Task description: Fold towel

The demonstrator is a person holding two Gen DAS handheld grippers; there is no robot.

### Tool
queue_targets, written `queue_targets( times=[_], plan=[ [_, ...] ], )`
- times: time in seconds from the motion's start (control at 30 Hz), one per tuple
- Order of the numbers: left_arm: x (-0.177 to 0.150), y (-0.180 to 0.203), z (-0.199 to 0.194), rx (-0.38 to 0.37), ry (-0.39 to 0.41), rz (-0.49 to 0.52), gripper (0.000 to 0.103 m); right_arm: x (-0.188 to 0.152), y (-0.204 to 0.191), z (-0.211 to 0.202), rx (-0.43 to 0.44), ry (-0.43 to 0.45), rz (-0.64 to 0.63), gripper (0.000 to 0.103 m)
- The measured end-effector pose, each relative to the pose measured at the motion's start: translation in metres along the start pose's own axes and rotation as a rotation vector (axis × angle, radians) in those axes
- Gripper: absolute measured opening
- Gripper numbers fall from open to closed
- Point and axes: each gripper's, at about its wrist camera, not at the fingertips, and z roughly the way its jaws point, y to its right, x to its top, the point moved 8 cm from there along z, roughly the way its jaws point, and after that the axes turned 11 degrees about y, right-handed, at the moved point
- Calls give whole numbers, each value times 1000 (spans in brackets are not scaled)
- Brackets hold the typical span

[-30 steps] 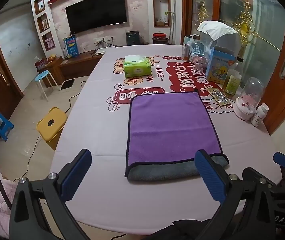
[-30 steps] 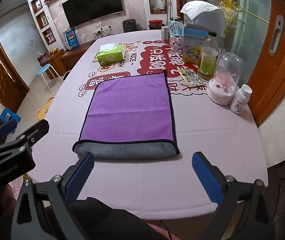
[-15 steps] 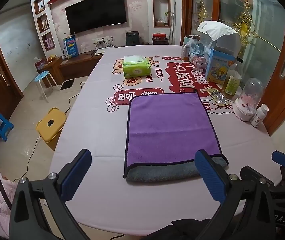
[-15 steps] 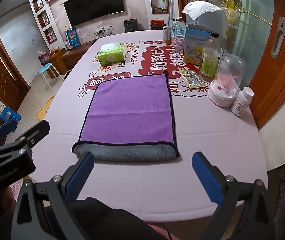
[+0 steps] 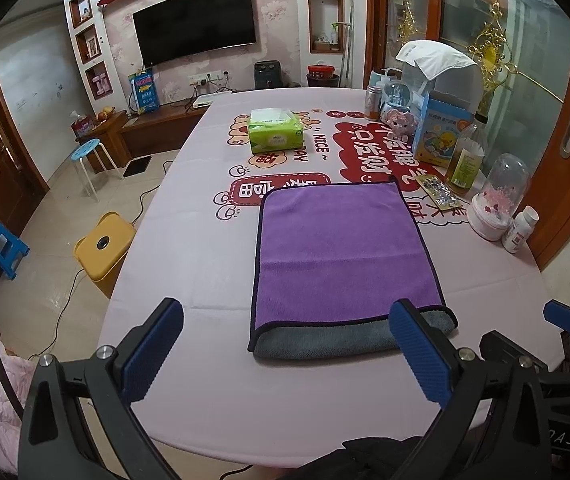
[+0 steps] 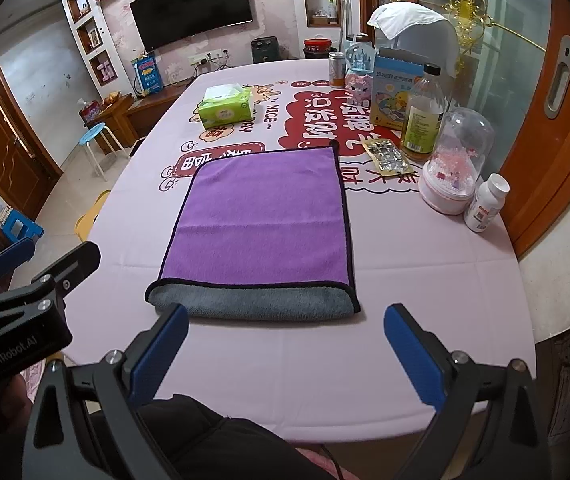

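Where the tabletop (image 5: 189, 264) shows bare pink cloth near its front edge, the towel (image 5: 341, 248) lies flat, folded once: purple face up, black trim round it, and a grey roll of its underside showing along the fold nearest me. My left gripper (image 5: 285, 344) hangs above the front edge with its jaws spread wide and empty, the right blue pad in line with the towel's near right corner, though I cannot tell if it touches. My right gripper (image 6: 285, 344) hovers just short of the grey fold, jaws equally wide apart and holding nothing, its left pad close to the towel's near left corner. Beyond the towel's far edge sits a green tissue pack (image 6: 227, 106). To the right of the towel, well apart from it, stand a blister pack (image 6: 389, 154), an oil bottle (image 6: 423, 114), a glass dome (image 6: 455, 164) and a white pill bottle (image 6: 485, 202). On the floor to the left is a yellow stool (image 5: 103, 246).
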Motion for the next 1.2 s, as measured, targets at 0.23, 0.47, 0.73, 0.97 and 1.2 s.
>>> queue_targets(
  times=[0.23, 0.47, 0.73, 0.97, 1.2],
  plan=[
    [-2, -1, 0, 5, -1, 0, 102, -1, -1, 0, 0, 1, 0, 99],
    [-2, -2, 0, 3, -1, 1, 102, -1, -1, 0, -2, 1, 0, 99],
    [-4, -2, -1, 3, -2, 0, 102, 0, -1, 1, -3, 1, 0, 99],
    [-8, -1, -2, 3, -6, -1, 102, 0, -1, 2, -1, 0, 0, 99],
    [-15, 3, 4, -9, -29, 3, 102, -3, -13, 5, 13, -8, 0, 99]
  ],
)
